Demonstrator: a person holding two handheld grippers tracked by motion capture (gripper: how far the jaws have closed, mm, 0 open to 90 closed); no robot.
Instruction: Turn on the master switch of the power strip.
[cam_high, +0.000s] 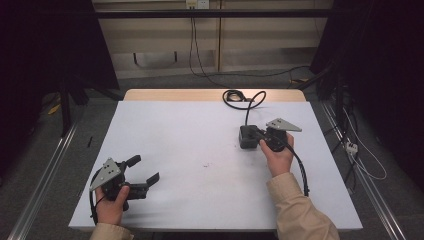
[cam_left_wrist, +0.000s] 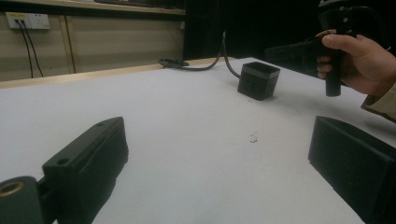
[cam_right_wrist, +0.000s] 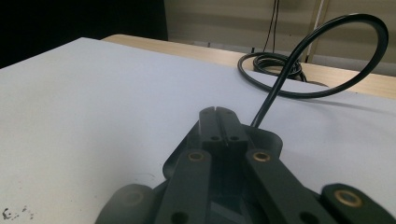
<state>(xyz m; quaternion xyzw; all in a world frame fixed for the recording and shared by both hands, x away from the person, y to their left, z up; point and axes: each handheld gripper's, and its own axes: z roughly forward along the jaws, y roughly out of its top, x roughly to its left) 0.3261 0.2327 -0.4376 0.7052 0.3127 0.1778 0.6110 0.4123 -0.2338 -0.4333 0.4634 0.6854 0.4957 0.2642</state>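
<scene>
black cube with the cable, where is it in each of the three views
High view: the black cube sits right of centre on the white table, just left of the right gripper.
Left gripper view: upper middle, right of centre, with the right gripper at its right.
Right gripper view: bottom centre, partly behind that gripper's shut jaws.
Shared landmark: the coiled black cable at the table's far edge.
</scene>
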